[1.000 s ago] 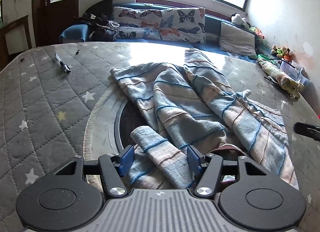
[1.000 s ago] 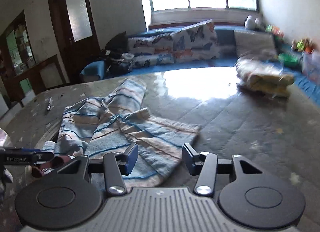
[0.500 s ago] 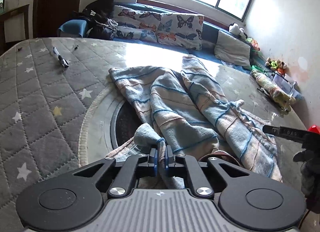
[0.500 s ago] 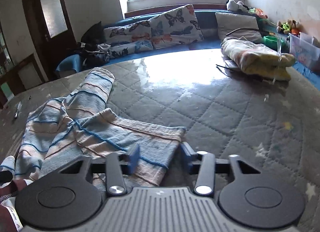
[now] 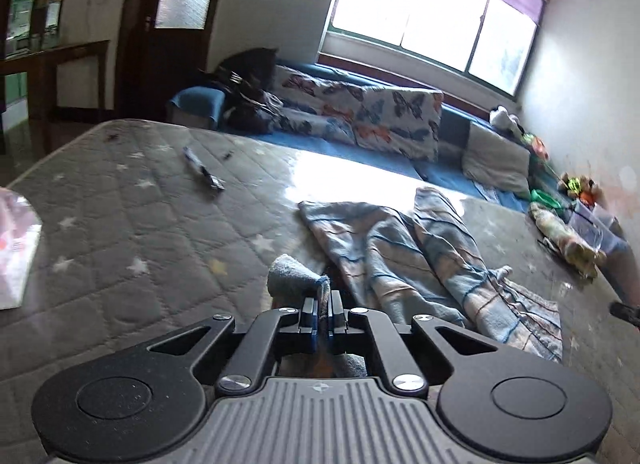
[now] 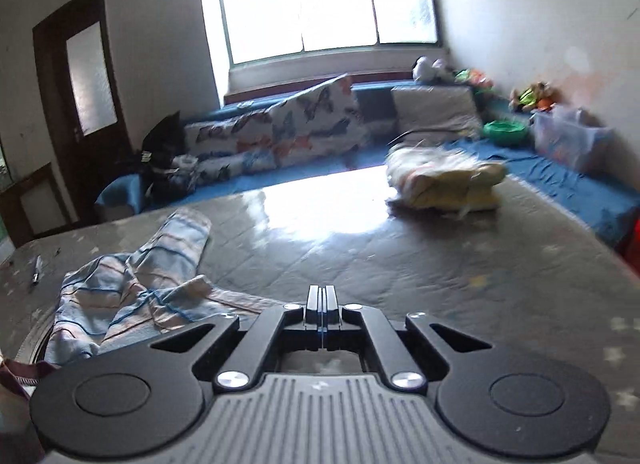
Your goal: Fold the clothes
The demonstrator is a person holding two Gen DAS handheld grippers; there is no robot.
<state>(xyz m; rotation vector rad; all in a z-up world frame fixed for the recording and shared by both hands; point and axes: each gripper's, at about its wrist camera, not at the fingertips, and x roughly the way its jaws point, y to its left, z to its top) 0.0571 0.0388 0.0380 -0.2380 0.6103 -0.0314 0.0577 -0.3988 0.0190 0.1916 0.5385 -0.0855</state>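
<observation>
A blue and pink striped garment (image 5: 400, 264) lies crumpled on a grey quilted mattress (image 5: 140, 224) with star prints. My left gripper (image 5: 324, 304) is shut on a rolled corner of it, which is raised off the mattress. In the right wrist view the same garment (image 6: 132, 296) spreads out to the left, and its hem runs in under my right gripper (image 6: 321, 300). Those fingers are pressed together on the hem, with pale fabric showing below them. The pinch itself is hidden.
A pen (image 5: 204, 174) lies at the mattress's far left. A folded yellowish cloth (image 6: 444, 180) sits at the far right. Butterfly cushions (image 5: 380, 124) line a blue bench under the window. A plastic box (image 6: 568, 140) and toys stand by the right wall.
Both grippers have gone from open to shut on the garment. The left one has lifted its corner, and both views have tilted up toward the window.
</observation>
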